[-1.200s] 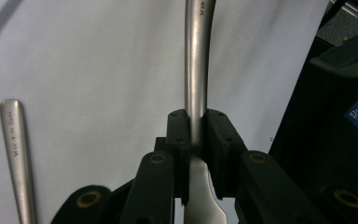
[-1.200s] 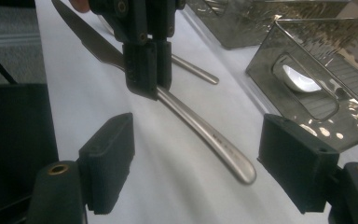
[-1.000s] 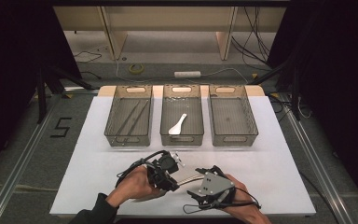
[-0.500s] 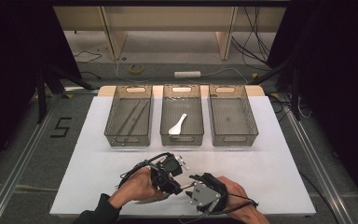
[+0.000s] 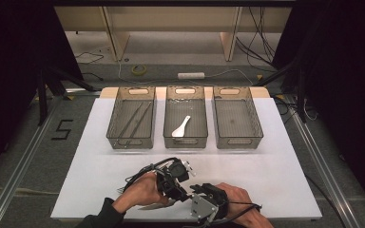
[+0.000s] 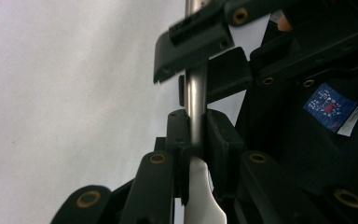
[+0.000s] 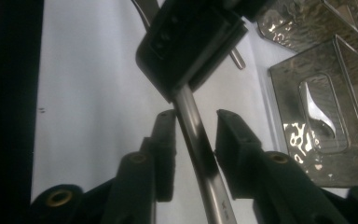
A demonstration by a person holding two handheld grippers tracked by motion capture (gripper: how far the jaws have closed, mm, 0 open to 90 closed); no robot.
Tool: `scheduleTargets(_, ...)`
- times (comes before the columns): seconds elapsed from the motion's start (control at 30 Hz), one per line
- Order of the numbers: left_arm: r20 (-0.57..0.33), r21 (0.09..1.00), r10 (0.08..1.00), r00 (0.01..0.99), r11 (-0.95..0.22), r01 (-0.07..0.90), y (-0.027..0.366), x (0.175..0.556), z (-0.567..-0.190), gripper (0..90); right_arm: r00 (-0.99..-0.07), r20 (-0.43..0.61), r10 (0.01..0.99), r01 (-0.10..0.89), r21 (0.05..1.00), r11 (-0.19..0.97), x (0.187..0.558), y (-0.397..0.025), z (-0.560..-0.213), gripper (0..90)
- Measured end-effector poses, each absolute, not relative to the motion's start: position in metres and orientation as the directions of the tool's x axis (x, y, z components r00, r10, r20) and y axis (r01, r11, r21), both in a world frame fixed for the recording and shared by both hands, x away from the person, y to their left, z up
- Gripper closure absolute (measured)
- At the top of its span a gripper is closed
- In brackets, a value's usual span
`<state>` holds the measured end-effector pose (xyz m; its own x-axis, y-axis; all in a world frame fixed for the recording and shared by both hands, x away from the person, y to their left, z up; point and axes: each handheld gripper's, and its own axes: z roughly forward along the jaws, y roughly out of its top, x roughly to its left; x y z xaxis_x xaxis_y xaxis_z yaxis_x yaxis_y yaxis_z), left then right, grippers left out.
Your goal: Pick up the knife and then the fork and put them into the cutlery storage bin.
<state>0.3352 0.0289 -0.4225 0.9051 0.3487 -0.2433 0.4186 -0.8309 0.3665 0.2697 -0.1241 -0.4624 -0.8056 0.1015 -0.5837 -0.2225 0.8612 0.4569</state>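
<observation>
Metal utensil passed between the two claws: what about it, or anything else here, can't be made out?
- High view: the metal utensil lies mostly under the left hand, so its kind is unclear.
- Left gripper view: the top and bottom edges cut off both its ends.
- Right gripper view: the left claw covers its far end.
- High view: the thin items in the left bin are too small to identify.

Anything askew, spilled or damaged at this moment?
Nothing stands out. The three baskets stand in a straight row; the white spoon lies inside the middle one. The left gripper is clamped on a metal utensil, and the right gripper has its jaws open around the same handle, not yet closed.
</observation>
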Motion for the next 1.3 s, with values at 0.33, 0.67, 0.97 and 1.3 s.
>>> scheduleTargets(0.33,-0.235,0.353,0.329,0.914,-0.847,0.396,0.027,0.333,-0.423,79.1,-0.762,-0.647,-0.021,-0.327,0.356,0.875,0.264,-0.122,-0.467,81.3)
scheduleTargets(0.67,-0.236,0.384,0.302,0.924,-0.844,0.374,0.030,0.333,-0.419,76.8,-0.779,-0.626,-0.042,-0.338,0.363,0.868,0.265,-0.124,-0.464,83.9)
scheduleTargets(0.97,-0.172,0.523,0.406,0.898,-0.735,0.432,0.052,0.342,-0.399,36.2,-0.783,-0.621,-0.030,-0.294,0.327,0.898,0.277,-0.138,-0.466,84.2)
scheduleTargets(1.3,-0.101,0.716,0.532,0.841,-0.547,0.433,0.086,0.349,-0.375,19.8,-0.794,-0.603,0.078,-0.174,0.349,0.921,0.290,-0.158,-0.465,84.2)
